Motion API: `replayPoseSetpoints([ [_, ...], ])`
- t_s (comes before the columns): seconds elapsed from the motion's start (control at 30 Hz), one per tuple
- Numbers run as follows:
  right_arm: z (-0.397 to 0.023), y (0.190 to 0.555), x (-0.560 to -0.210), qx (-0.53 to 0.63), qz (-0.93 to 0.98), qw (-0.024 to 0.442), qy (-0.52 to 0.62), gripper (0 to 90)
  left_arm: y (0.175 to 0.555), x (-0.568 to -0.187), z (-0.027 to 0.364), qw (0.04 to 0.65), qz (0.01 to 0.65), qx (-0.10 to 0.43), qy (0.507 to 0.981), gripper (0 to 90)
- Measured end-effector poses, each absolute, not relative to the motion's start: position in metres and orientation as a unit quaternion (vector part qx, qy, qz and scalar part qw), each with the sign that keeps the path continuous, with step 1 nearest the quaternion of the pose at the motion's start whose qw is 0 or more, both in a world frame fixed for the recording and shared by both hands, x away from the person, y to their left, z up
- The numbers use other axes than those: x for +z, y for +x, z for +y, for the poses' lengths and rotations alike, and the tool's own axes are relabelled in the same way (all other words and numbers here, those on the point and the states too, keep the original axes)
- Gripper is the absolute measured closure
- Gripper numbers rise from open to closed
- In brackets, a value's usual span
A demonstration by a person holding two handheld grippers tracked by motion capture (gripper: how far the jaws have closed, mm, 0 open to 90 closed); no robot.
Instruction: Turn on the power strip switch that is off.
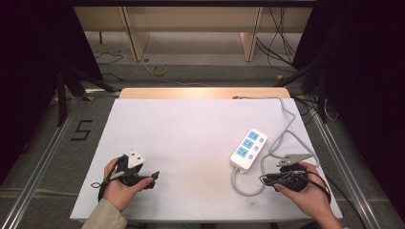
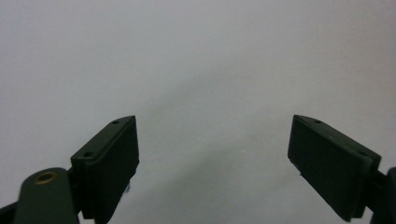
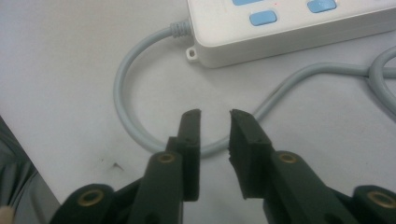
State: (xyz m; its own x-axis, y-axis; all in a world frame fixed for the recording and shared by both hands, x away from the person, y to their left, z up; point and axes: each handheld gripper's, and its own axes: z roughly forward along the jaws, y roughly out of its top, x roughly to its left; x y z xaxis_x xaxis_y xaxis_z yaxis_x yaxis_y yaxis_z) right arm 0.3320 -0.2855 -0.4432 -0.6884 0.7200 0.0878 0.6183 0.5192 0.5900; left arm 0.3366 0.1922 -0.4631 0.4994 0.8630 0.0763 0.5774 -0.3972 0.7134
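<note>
The white plastic power strip with blue sockets (image 1: 249, 148) is laid on the white worktop (image 1: 191, 143), and its grey round cable (image 3: 122, 100) is curled just beside it. The right hand-held gripper (image 3: 215, 116) is held over the cable loop, jaws a little apart, nothing pinched. Next, it likely needs lowering and squeezing. The left hand-held gripper (image 2: 212, 140) is seen wide open over bare worktop.

A white board (image 1: 191, 138) covers the table, whose pale wooden edge (image 1: 200, 92) shows at the far side. On the grey floor to the left sits a black figure five (image 1: 82, 130), a small yellow cable coil (image 1: 159, 70) lies farther back, and pale wooden panels (image 1: 133, 33) stand behind it.
</note>
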Motion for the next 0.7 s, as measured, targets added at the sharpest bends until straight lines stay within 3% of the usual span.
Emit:
replayPoseSetpoints([
  [0.2, -0.2835, 0.3337, -0.4392, 0.283, 0.875, 0.083, 0.382, 90.0, 0.3368, -0.4633, 0.1943, 0.315, 0.450, 0.229, 0.804, 16.1],
  [0.7, -0.2795, 0.3396, -0.4333, 0.254, 0.882, 0.078, 0.388, 90.0, 0.3362, -0.4621, 0.1940, 0.315, 0.452, 0.233, 0.801, 16.1],
])
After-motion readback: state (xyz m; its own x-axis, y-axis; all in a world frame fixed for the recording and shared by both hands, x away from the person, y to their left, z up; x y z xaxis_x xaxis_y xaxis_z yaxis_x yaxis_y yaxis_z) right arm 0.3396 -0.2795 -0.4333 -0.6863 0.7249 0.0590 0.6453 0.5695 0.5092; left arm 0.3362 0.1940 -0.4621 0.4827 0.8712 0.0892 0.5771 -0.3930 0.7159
